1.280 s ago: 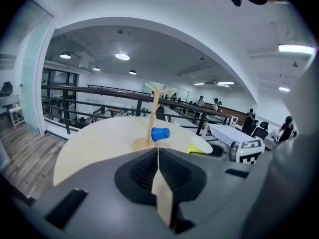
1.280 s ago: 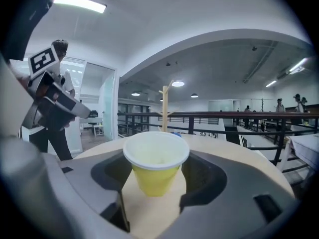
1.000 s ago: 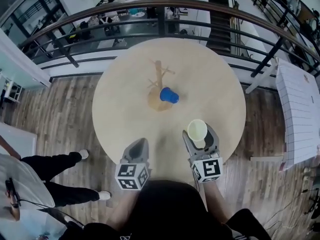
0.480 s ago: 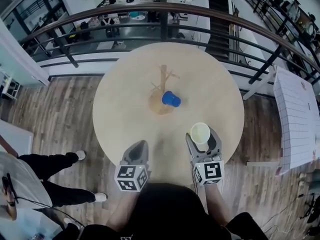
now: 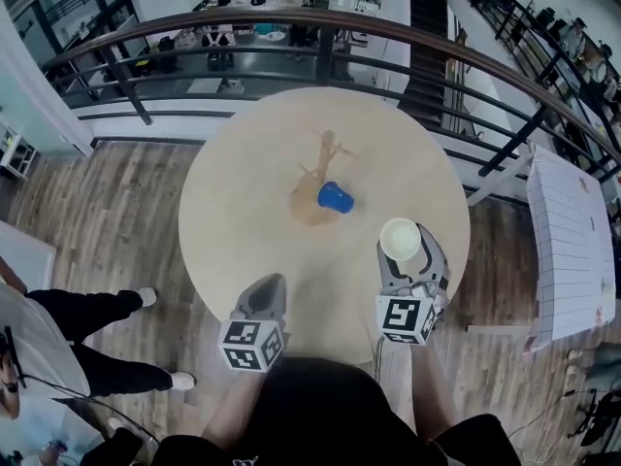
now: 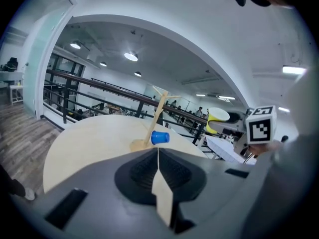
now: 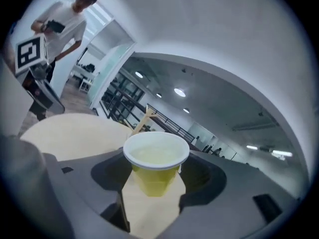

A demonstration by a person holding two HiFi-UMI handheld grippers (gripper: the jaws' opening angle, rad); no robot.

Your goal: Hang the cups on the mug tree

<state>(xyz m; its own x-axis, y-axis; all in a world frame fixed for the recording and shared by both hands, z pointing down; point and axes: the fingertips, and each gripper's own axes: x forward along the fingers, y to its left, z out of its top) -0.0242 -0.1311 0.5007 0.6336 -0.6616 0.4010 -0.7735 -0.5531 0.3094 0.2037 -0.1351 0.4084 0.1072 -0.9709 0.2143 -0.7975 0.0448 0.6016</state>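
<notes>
A wooden mug tree stands mid-table on the round pale table. A blue cup sits on its side low against the tree's stem; the blue cup seems to be on a low peg. My right gripper is shut on a yellow cup, held upright above the table's near right part. In the right gripper view the pads clamp the yellow cup below its white rim, with the tree behind. My left gripper hovers at the near edge, shut and empty, its pads meeting.
A dark metal railing curves round the far side of the table, with a drop beyond it. A person's legs stand on the wooden floor at the left. A white sheeted surface lies at the right.
My right gripper has carried the yellow cup a little forward, toward the tree's side of the table. The left gripper has stayed at the near edge.
</notes>
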